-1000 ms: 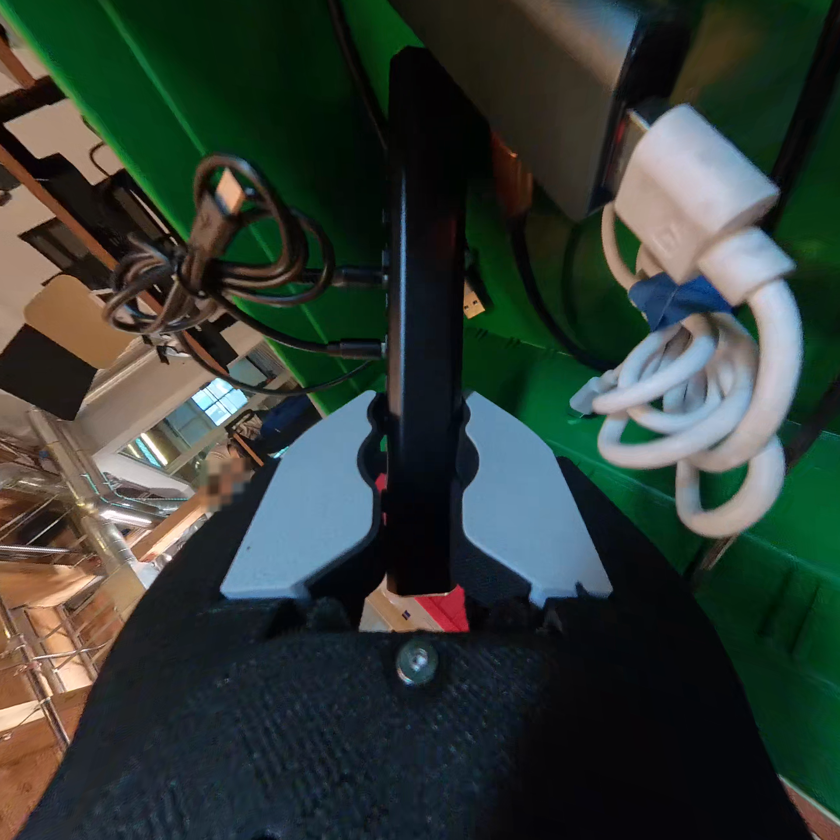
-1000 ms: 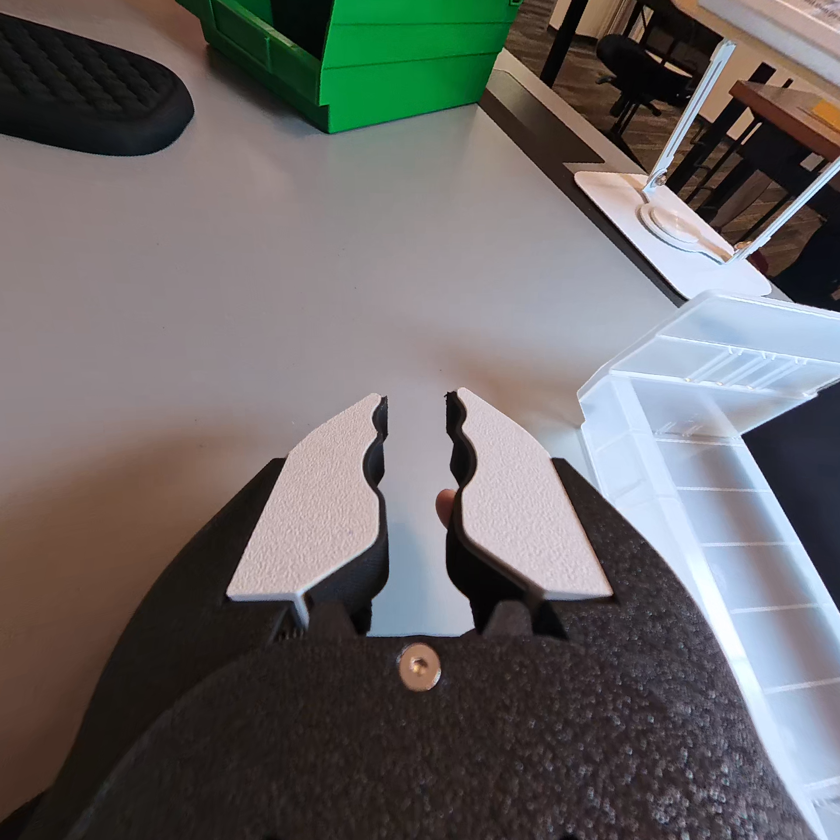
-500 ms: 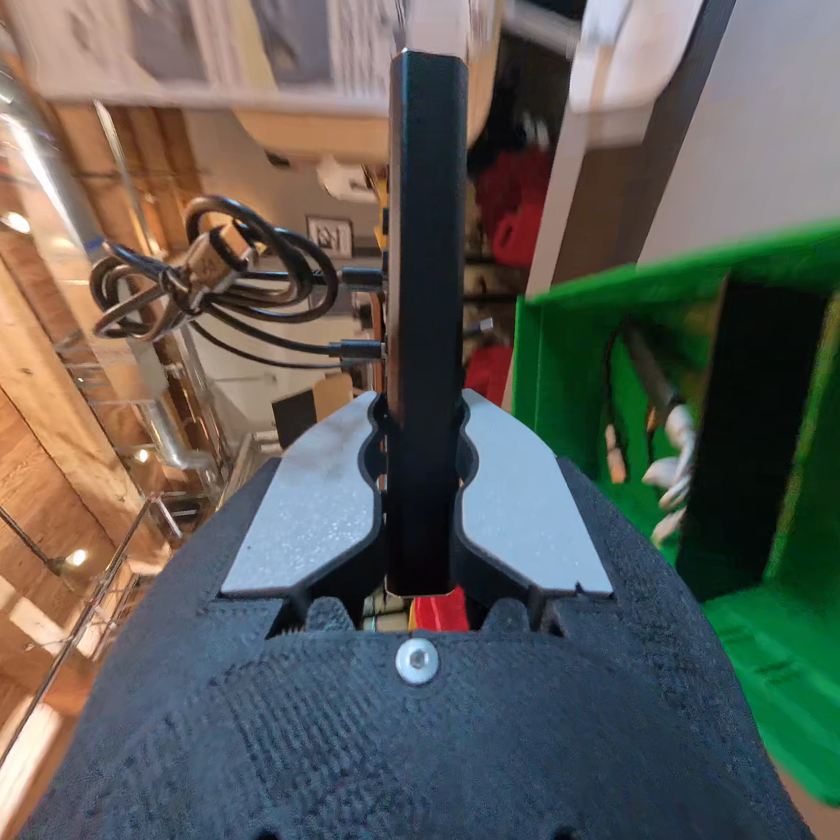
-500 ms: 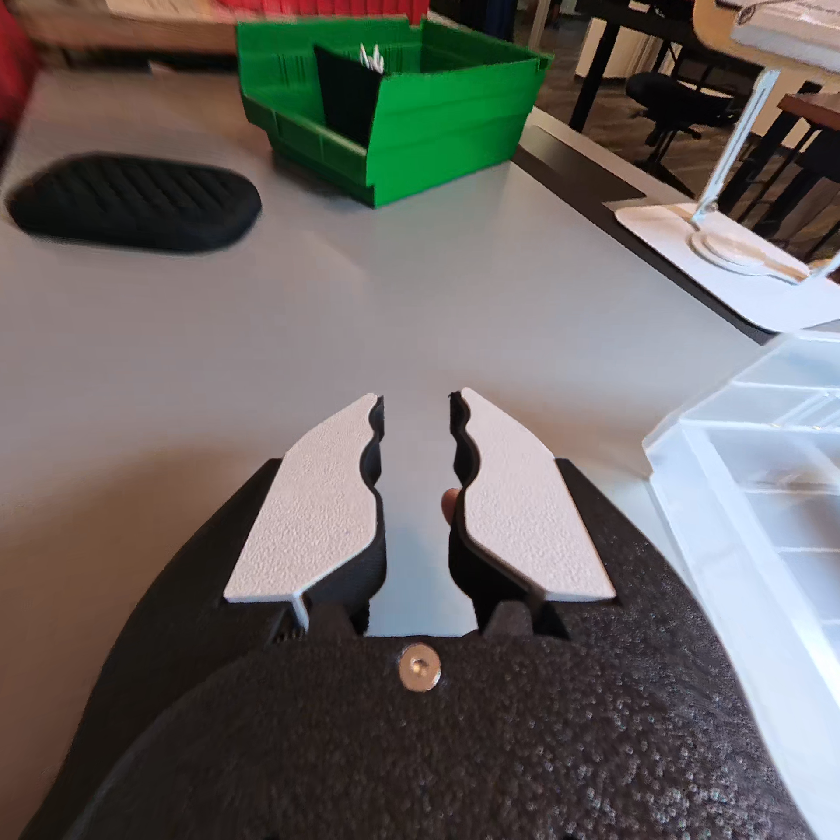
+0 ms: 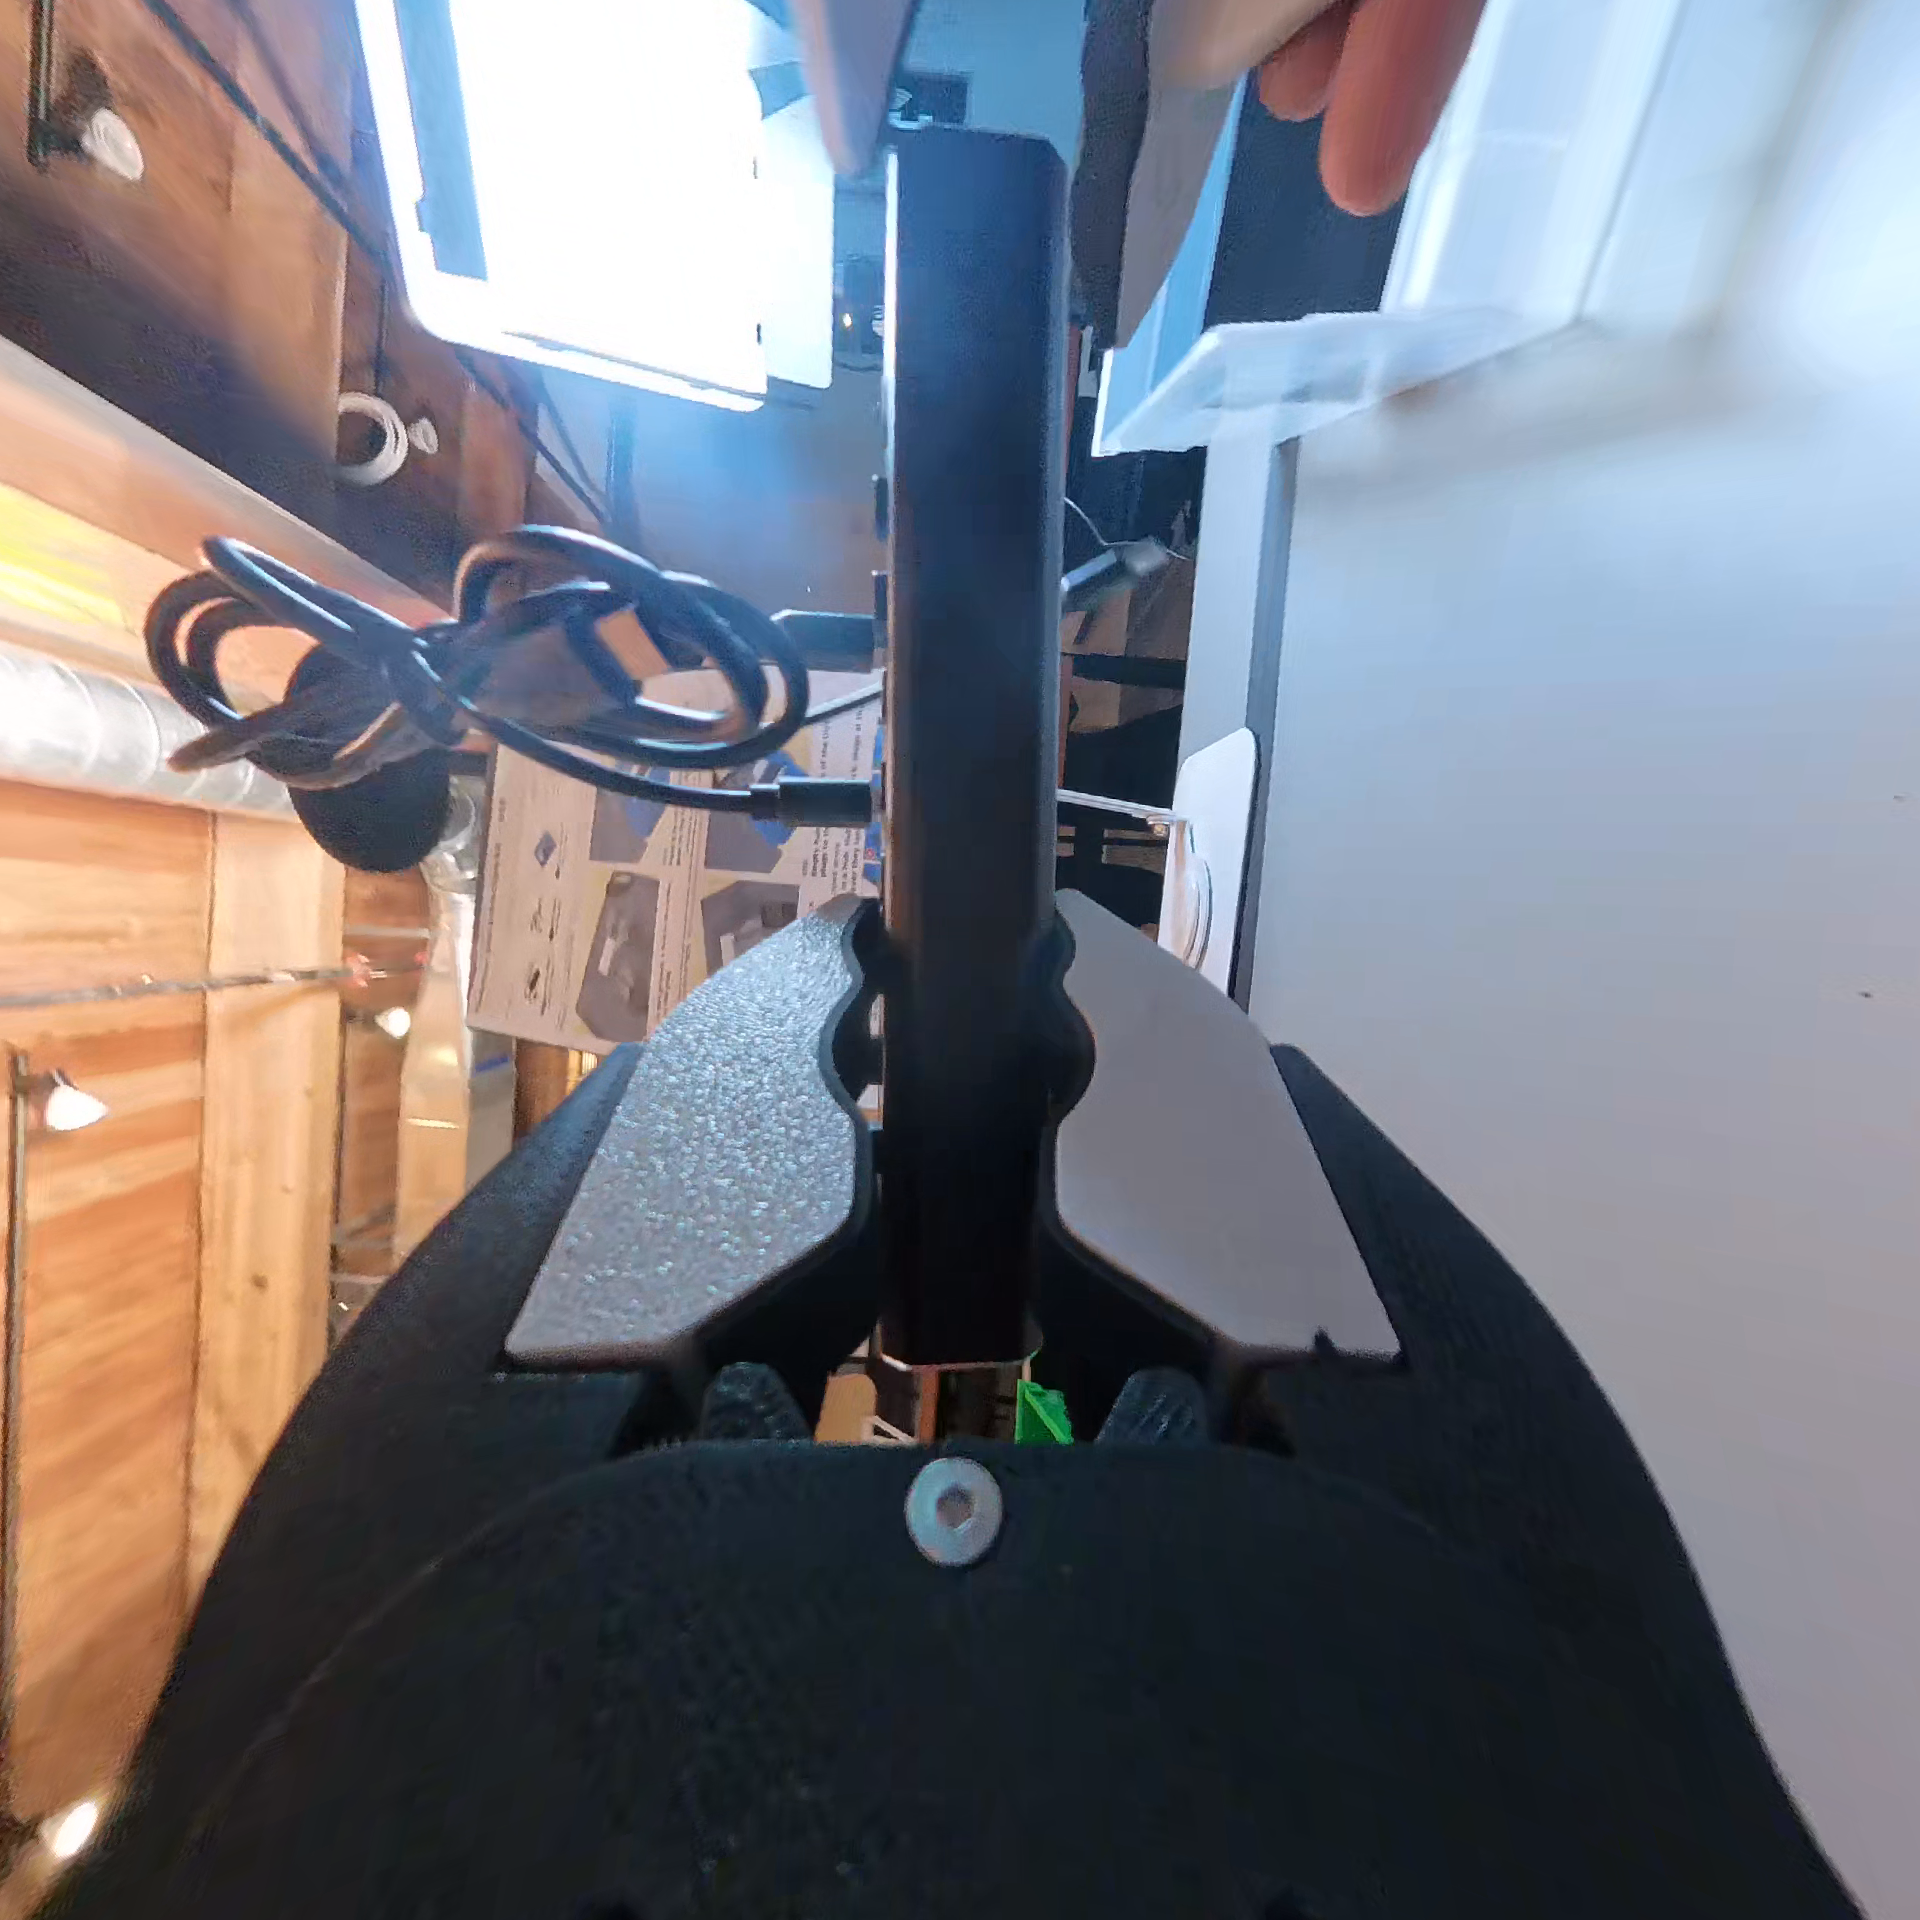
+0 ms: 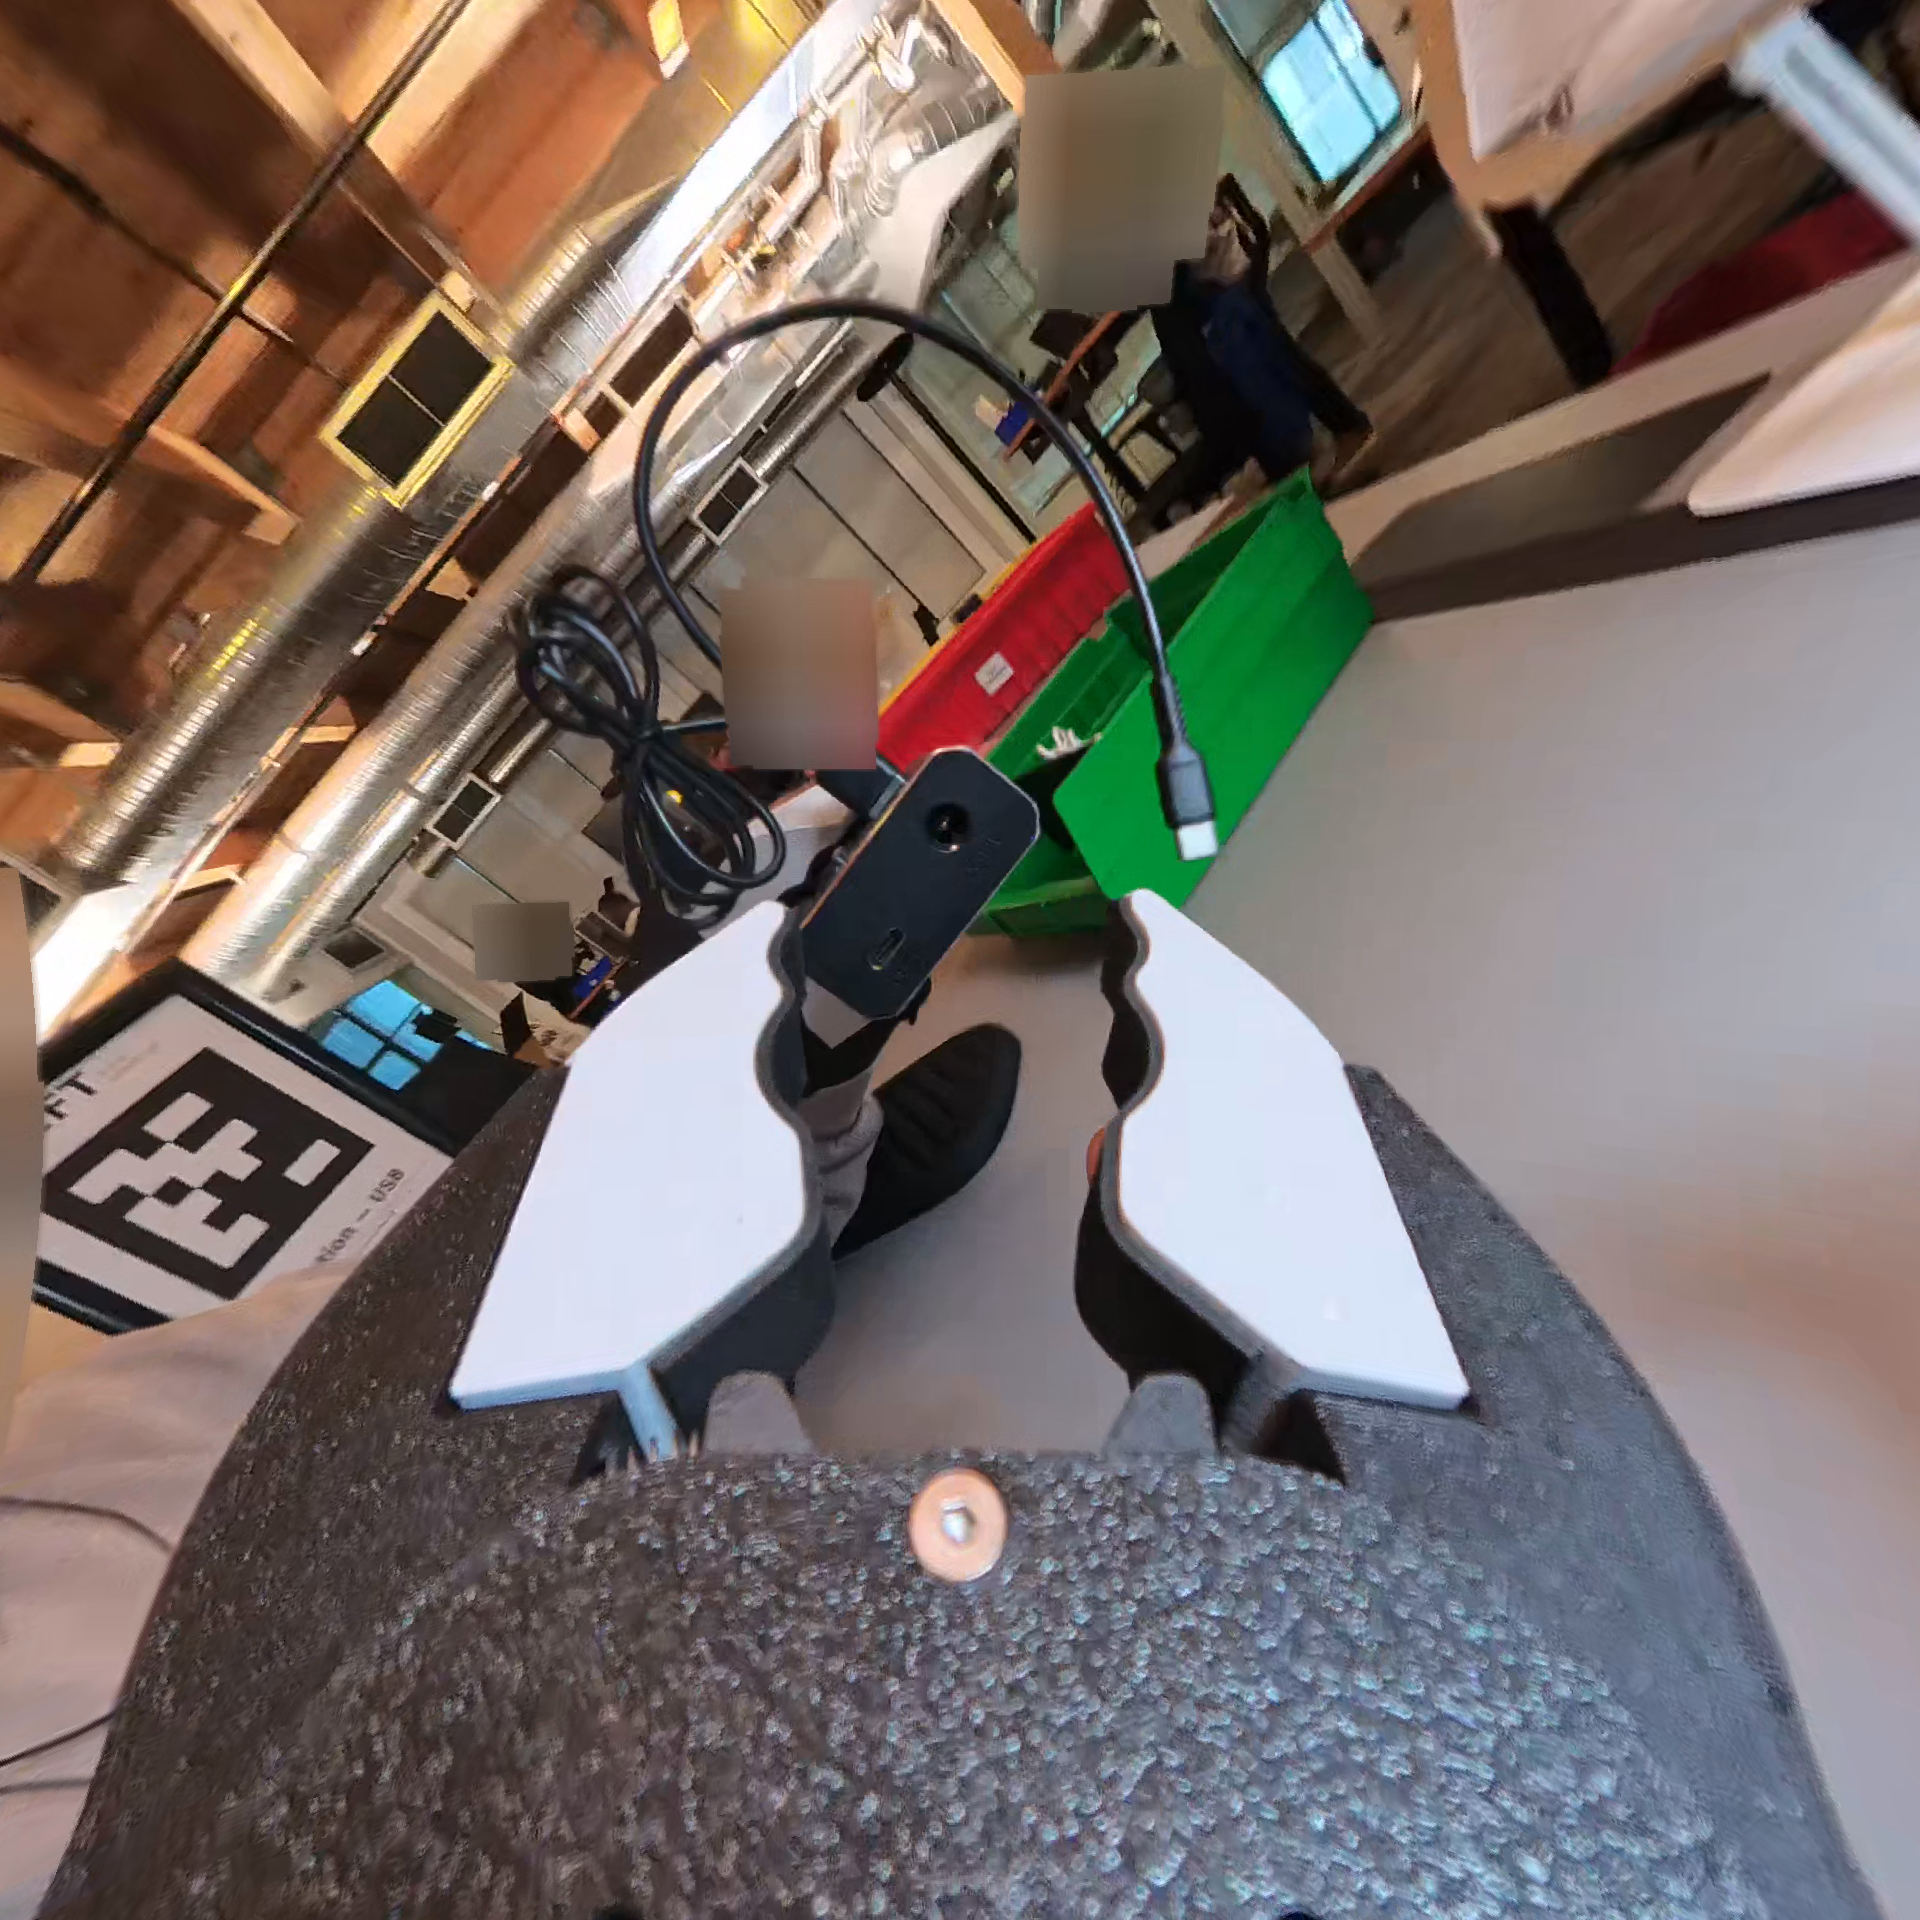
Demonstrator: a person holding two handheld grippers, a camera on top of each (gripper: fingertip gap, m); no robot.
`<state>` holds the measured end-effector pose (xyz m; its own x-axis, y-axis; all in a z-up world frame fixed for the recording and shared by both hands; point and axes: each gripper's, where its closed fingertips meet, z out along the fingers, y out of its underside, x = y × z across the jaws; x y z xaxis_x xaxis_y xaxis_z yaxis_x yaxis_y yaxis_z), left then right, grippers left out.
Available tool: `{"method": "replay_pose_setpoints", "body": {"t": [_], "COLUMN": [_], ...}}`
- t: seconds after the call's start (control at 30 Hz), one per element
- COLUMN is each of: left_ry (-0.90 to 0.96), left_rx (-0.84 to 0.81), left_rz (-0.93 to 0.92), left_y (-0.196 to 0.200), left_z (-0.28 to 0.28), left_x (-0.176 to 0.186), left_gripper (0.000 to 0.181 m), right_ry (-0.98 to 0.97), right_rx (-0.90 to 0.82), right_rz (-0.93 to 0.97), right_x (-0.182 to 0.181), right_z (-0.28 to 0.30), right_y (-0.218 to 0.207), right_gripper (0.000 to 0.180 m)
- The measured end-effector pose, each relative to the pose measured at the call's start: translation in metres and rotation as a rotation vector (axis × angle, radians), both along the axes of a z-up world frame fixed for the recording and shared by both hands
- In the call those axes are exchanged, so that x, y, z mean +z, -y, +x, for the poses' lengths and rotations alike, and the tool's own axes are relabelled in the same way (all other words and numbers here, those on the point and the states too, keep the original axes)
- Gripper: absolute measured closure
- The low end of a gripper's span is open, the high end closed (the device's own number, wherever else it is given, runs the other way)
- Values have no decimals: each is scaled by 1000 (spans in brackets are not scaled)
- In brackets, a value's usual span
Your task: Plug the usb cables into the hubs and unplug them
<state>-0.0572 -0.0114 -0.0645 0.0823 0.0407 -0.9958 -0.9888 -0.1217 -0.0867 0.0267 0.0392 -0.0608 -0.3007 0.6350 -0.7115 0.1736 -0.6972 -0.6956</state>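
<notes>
My left gripper [image 5: 961,925] is shut on a black USB hub [image 5: 971,675], held edge-on in the air. Two black cable plugs [image 5: 821,800] sit in the hub's left side, and their coiled bundle [image 5: 468,675] hangs beside it. In the right wrist view the hub's end face [image 6: 925,883] shows just beyond my left fingertip, untouched. A black cable arcs over it to a loose plug [image 6: 1190,810], and the coil [image 6: 644,748] hangs to the left. My right gripper [image 6: 954,912] is open and empty, pointing at the hub.
A green bin [image 6: 1247,665] and a red bin [image 6: 997,644] stand at the far side of the grey table [image 6: 1558,883]. A black pad [image 6: 935,1122] lies on it. A square marker board [image 6: 208,1174] is at lower left. A hand [image 5: 1351,104] and a white box [image 5: 1455,343] show. Across from one pair of fingers to the other is roughly 11 cm.
My left gripper has carried the hub and its cables out of the green bin and up into the air. My right gripper has tilted up from the table, opened wider, and now faces the hub.
</notes>
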Motion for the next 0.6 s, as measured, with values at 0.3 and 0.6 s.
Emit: {"method": "replay_pose_setpoints", "body": {"t": [0.3,0.6], "left_ry": [-169,-223], "left_rx": [-100,-220], "left_rz": [-24,90], "left_y": [9,31], "left_z": [15,40], "left_x": [-30,-7], "left_gripper": [151,150], "right_ry": [84,-133], "right_rx": [214,259], "right_rz": [-239,-342], "right_x": [-47,-12], "right_z": [-14,4], "right_y": [34,50], "right_gripper": [143,139]}}
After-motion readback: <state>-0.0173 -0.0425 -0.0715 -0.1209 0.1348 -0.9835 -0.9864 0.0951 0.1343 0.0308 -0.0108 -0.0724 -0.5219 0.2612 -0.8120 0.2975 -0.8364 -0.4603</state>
